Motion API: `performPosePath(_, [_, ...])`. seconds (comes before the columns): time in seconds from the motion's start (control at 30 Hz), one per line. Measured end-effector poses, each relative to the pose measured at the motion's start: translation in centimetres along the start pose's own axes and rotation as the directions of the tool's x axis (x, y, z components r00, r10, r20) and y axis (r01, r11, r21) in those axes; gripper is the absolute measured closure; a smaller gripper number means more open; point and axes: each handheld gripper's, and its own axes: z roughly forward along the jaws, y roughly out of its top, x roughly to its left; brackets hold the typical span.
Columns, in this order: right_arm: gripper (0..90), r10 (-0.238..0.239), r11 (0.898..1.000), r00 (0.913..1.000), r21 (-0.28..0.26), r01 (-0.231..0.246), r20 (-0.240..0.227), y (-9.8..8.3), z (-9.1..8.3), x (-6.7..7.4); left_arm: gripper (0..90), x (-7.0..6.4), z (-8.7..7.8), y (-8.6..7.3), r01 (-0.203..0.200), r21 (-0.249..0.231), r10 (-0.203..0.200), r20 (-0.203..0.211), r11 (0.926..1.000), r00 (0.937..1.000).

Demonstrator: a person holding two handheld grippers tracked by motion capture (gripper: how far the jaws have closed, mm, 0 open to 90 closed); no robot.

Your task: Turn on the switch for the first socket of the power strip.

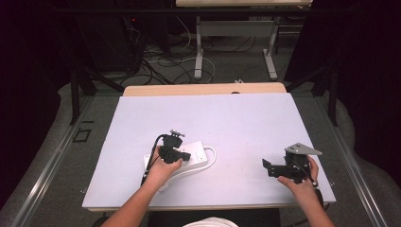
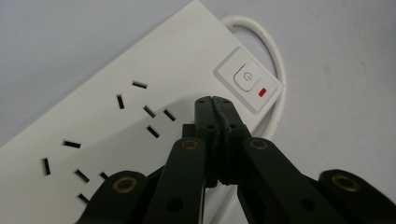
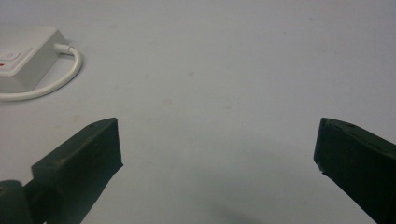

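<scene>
Power strip: I see the white power strip (image 2: 116, 126) lying flat on the table (image 1: 246, 123), at about 7 o'clock from the table's middle in the high view, its length running from 8 to 2 o'clock.
Switch: its switch (image 2: 246, 78), with a red light beside it, sits at the strip's 2 o'clock end in my left gripper view.
Cord: the white cord (image 2: 271, 51) loops out of that same end and curls back along the strip.
Left gripper: my left gripper (image 2: 215, 100) has its jaws pressed together with nothing between them, tips over the strip's top face just at 7 o'clock from the switch; I cannot tell if they touch it.
Right gripper: my right gripper (image 1: 267, 167) rests at 4 o'clock on the table, well apart from the strip, jaws spread wide and empty.
</scene>
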Motion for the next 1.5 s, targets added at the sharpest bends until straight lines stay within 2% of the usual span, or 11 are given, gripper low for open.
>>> performPosePath(0.2, [0.2,0.000,1.000,1.0000,-0.006,0.000,0.003,-0.02,0.07,0.01,90.0,-0.11,-0.01,-0.13,0.006,-0.002,-0.006,-0.005,1.0000,1.0000])
performPosePath(0.23, [0.2,0.000,1.000,1.0000,-0.005,0.000,0.002,-0.02,0.07,-0.01,90.0,-0.06,-0.04,-0.13,-0.005,0.002,0.005,-0.007,1.0000,1.0000])
performPosePath(0.37, [0.2,0.000,1.000,1.0000,0.001,0.000,-0.004,-0.02,0.04,-0.01,90.0,-0.16,-0.04,-0.25,0.015,-0.002,-0.015,-0.006,0.9999,0.9999])
performPosePath(0.4, [0.1,0.000,1.000,1.0000,-0.005,0.000,0.001,-0.03,0.07,0.02,90.0,-0.09,-0.03,-0.25,0.004,-0.003,-0.004,-0.006,1.0000,1.0000])
performPosePath(0.93, [0.2,-0.004,1.000,1.0000,0.002,0.004,-0.005,0.00,0.11,0.06,90.0,-0.07,0.06,-0.35,-0.004,-0.006,0.004,-0.004,1.0000,1.0000])
performPosePath(0.97, [0.2,-0.004,1.000,1.0000,0.003,0.004,-0.005,-0.01,0.11,0.06,90.0,-0.15,0.16,-0.38,-0.005,0.007,0.005,-0.010,1.0000,0.9999])
performPosePath(1.03, [0.2,-0.004,1.000,1.0000,0.003,0.004,-0.005,-0.01,0.11,0.06,90.0,-0.26,0.33,-0.44,0.002,-0.005,-0.002,0.012,1.0000,0.9999])
performPosePath(1.07, [0.2,-0.003,1.000,1.0000,0.001,0.003,-0.006,0.00,0.10,0.07,90.0,-0.26,0.34,-0.39,-0.017,-0.003,0.017,0.008,0.9998,0.9998])
performPosePath(1.1, [0.2,-0.004,1.000,1.0000,0.000,0.004,-0.006,0.00,0.08,0.07,90.0,-0.45,0.41,-0.40,-0.005,-0.009,0.005,0.001,0.9999,1.0000])
performPosePath(1.23, [0.2,-0.001,1.000,1.0000,0.000,0.001,-0.008,-0.01,0.08,0.03,90.0,-0.44,0.50,-0.35,-0.005,-0.006,0.005,0.014,1.0000,0.9999])
performPosePath(1.5, [0.2,-0.004,1.000,1.0000,0.000,0.004,-0.006,-0.02,0.08,-0.02,90.0,-0.43,0.50,-0.42,-0.005,-0.013,0.005,0.012,0.9999,0.9999])
